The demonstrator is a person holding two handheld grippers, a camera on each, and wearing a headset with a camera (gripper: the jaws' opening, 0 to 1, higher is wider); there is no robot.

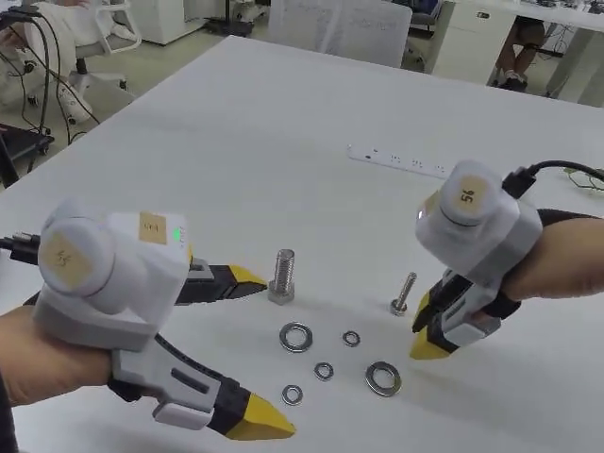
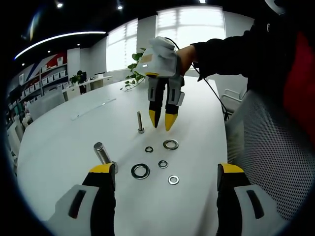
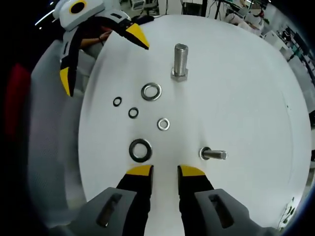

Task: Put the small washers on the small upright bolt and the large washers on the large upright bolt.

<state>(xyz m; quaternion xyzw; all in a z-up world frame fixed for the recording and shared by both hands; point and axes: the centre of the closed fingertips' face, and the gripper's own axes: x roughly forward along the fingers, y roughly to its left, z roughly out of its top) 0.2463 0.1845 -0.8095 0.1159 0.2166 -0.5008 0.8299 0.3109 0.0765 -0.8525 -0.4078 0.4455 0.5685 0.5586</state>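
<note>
The large bolt [image 1: 284, 274] [image 2: 102, 153] [image 3: 180, 61] and the small bolt [image 1: 404, 293] [image 2: 140, 122] [image 3: 214, 154] stand upright on the white table [image 1: 283, 142]. Two large washers [image 1: 296, 337] [image 1: 383, 378] and three small washers [image 1: 351, 338] [image 1: 324, 371] [image 1: 293, 394] lie flat between them. My left gripper [image 1: 255, 349] [image 2: 167, 168] is open wide, with the washers ahead of its jaws and the large bolt by one jaw. My right gripper [image 1: 427, 330] [image 3: 166, 170] hangs just right of the small bolt with a narrow gap and nothing held; a large washer [image 3: 140, 150] lies before its tips.
A white power strip [image 1: 396, 160] lies on the table behind the bolts. Office chairs and cables [image 1: 57, 66] stand past the table's far left edge. A person's dark sleeve [image 2: 231, 49] holds the right gripper [image 2: 162, 120].
</note>
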